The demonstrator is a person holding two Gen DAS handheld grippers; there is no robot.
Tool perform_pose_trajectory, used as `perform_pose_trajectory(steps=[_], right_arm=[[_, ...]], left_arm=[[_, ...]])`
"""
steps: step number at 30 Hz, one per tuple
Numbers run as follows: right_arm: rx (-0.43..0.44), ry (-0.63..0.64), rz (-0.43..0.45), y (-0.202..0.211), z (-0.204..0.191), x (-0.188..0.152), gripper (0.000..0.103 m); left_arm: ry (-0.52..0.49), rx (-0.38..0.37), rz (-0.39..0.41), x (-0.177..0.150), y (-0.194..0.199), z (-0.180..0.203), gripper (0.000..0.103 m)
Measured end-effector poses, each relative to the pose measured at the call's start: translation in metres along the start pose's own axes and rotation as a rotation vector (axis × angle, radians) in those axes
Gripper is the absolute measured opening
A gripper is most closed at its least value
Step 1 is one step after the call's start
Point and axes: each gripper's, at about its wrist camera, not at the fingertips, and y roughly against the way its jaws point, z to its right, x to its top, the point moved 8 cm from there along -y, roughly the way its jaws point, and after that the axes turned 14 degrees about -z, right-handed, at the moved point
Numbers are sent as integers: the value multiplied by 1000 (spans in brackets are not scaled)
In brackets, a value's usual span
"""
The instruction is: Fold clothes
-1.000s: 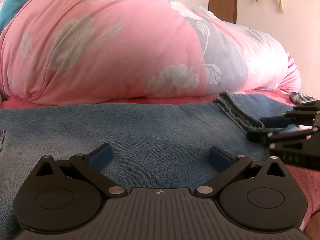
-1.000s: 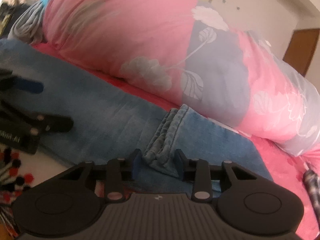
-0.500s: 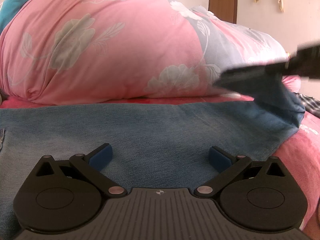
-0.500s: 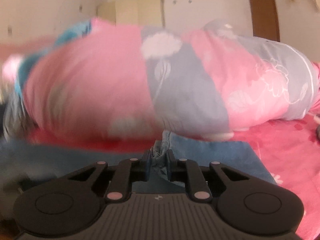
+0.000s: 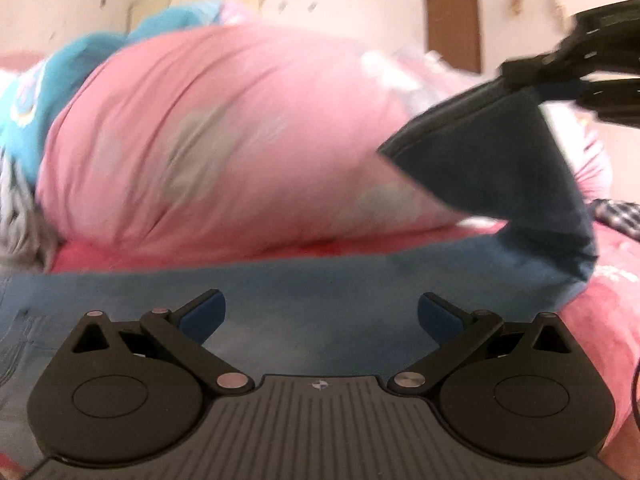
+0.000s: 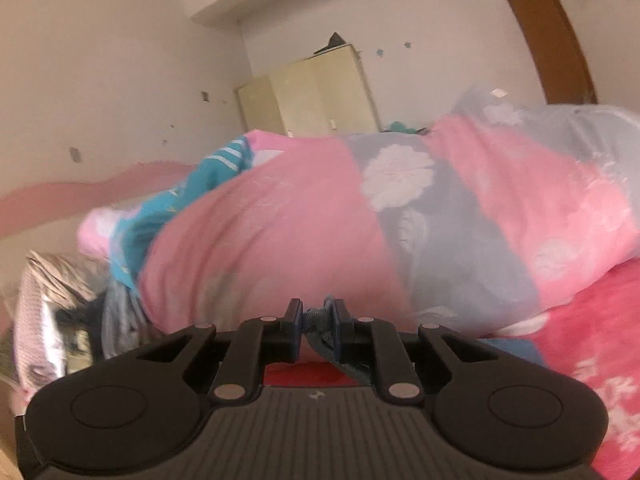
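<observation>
Blue jeans (image 5: 304, 296) lie flat across the pink bed. My left gripper (image 5: 319, 316) is open and empty, low over the middle of the denim. My right gripper (image 6: 317, 320) is shut on the jeans' leg hem (image 6: 320, 320). In the left wrist view it shows at the upper right (image 5: 560, 80), holding that leg end (image 5: 516, 160) lifted in the air, with the leg hanging down to the bed.
A big pink and grey floral duvet (image 5: 240, 152) is piled behind the jeans. Teal bedding (image 6: 168, 216) and other clothes (image 6: 52, 312) lie at the left. The pink bedsheet (image 6: 592, 344) extends right. A wardrobe (image 6: 312, 92) and a door (image 5: 454, 20) stand behind.
My right gripper has lifted the leg hem up off the bed and carried it higher. My left gripper has stayed open over the denim, its view tilted slightly.
</observation>
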Motion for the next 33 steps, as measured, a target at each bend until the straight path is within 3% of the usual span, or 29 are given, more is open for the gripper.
perform_pose_trajectory(steps=[4,12,16,18,21,22,27,33], right_arm=[[71,-24,-2,-5,-13,4,15],[142,-22,-22,-19,-42,10,15],[177,-18,-43,-30,-59,12,15],[192,-4,-58,-39,-70,13,15],[220,15,-84,-55,-90,14,15],[231,19,-94,-62,-98,13,15],[296,41,-155,-96,-140,12,15],[394,60,-251,-143,-198,5,15]], left_arm=[[42,18,-145,-18,-30,-14,103],[49,19,-63,-15,-13,-18,103],[104,60,27,-10,21,-48,103],[147,77,34,-13,30,-67,103],[216,37,-106,-32,8,-95,103],[210,24,-104,-36,7,-98,103],[248,-22,-16,-38,27,-110,103],[370,-46,69,-49,77,-161,102]])
